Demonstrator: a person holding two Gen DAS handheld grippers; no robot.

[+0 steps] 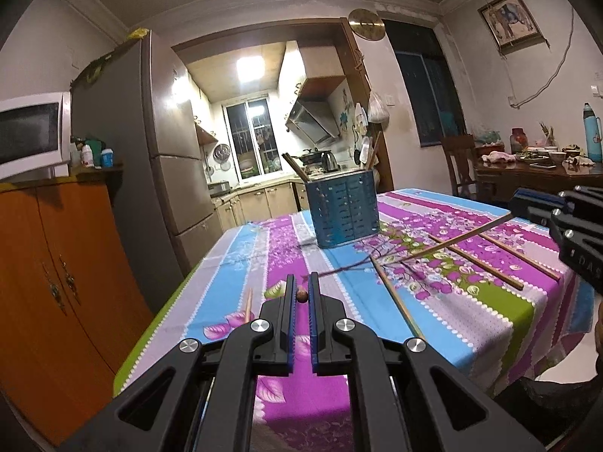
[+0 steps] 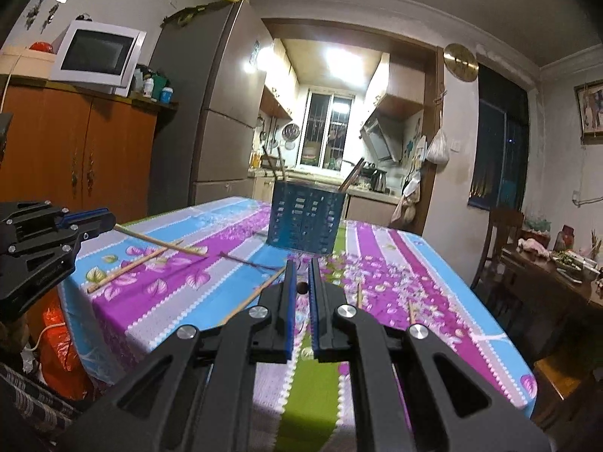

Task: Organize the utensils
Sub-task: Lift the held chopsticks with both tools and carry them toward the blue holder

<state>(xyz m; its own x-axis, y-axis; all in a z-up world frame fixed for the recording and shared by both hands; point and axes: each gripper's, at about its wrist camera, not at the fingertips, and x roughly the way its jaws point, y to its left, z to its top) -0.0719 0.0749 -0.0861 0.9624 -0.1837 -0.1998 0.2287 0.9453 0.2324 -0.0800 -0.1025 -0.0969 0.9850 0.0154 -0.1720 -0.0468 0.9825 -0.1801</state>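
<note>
Evidently each gripper pinches one thin, light, stiff chopstick by its end above the floral table [image 1: 264,241]
Blue slotted holder [image 1: 345,213] stands mid-table; loose chopsticks [image 1: 475,261] lie beside it; left gripper [image 1: 300,297] and right gripper [image 2: 300,287] are clamped; a slim, smooth stick may pivot, so gripping nearer mid-length suits better

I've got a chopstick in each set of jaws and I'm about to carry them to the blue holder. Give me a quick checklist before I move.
1. Left gripper holding the left chopstick: ok, it shows end-on between shut jaws.
2. Right gripper holding the right chopstick: ok, same.
3. Blue holder upright on the tablecloth: ok.
4. Room inside the holder: cannot tell; stored chopsticks lean out of it and the inside is hidden.
5. Table cleared: not ok, several loose chopsticks lie on the cloth.
</note>
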